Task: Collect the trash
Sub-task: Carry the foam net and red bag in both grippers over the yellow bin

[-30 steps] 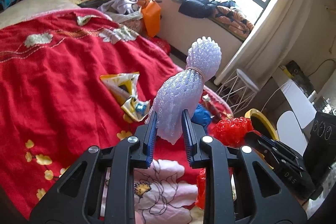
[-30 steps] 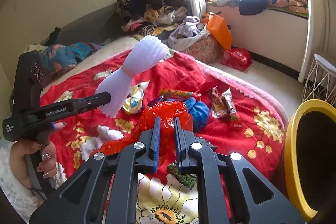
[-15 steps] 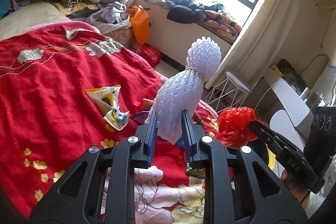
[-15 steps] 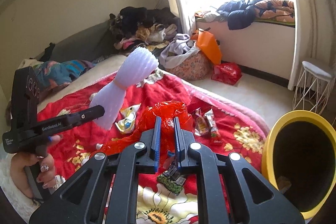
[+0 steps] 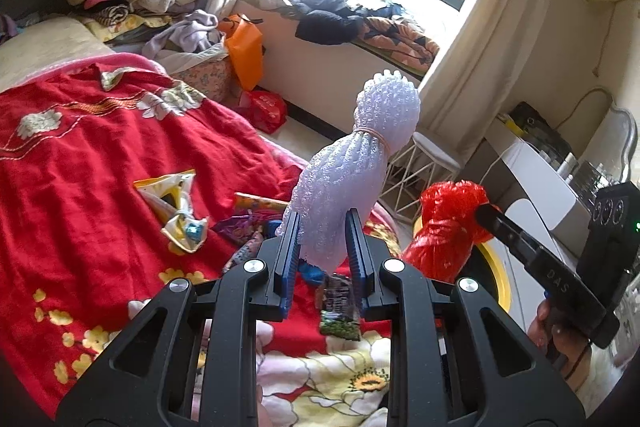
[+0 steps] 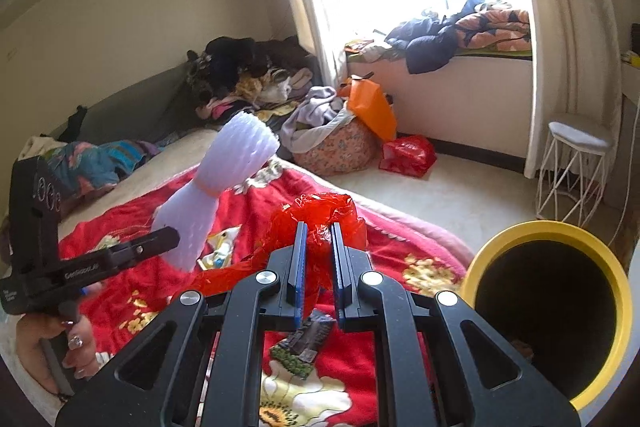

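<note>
My left gripper point(image 5: 322, 223) is shut on a white foam net sleeve point(image 5: 352, 163) tied with a rubber band, held upright above the red bed cover point(image 5: 80, 163). It also shows in the right wrist view point(image 6: 216, 195). My right gripper point(image 6: 318, 231) is shut on a crumpled red plastic bag point(image 6: 320, 215), also seen in the left wrist view point(image 5: 448, 223), lifted above the bed. A yellow-rimmed bin point(image 6: 548, 311) with a dark inside stands to the right of it. Snack wrappers point(image 5: 176, 203) and a dark packet point(image 6: 304, 347) lie on the cover.
A white wire stool point(image 6: 572, 167) stands on the floor by the curtain. An orange bag point(image 6: 370, 109), a red bag point(image 6: 408, 155) and a laundry pile point(image 6: 256, 75) sit beyond the bed. Clothes lie on the window ledge point(image 6: 460, 31).
Both grippers have risen and swung right with their loads. The red bag has lifted off the bed, and the yellow bin has come closer and further into the right wrist view.
</note>
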Motion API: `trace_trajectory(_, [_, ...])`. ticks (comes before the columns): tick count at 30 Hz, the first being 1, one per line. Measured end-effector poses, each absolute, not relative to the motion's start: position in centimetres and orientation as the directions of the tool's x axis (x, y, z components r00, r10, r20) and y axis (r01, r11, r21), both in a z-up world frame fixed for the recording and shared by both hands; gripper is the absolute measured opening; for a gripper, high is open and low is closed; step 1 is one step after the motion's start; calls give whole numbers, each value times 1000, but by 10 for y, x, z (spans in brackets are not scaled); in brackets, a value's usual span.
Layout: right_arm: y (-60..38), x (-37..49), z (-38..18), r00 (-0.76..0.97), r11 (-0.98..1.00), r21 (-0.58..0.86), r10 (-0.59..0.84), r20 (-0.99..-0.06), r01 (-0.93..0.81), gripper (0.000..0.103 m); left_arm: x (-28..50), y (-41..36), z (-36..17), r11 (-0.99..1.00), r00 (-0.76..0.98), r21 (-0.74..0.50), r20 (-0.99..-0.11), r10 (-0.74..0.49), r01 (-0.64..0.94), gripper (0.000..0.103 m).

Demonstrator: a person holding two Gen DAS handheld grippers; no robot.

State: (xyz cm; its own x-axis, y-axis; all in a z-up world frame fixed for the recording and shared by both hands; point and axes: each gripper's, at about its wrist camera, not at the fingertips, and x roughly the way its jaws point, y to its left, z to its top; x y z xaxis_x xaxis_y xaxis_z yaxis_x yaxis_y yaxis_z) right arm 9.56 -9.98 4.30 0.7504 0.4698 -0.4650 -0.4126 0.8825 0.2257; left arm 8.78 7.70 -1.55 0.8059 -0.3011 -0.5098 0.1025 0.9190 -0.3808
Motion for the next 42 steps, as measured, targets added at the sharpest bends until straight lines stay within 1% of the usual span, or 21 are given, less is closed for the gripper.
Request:
trace_trajectory(24, [-185,97,51,875,956,235,260,-409,-175,11,86,22,-10,913,772,-345,-511,-379,220,17])
trace_trajectory(42, [-236,94,39,905,974,224,103,-413,-9,11,94,-22,-19,905,730,-318,-540,-419,284,17])
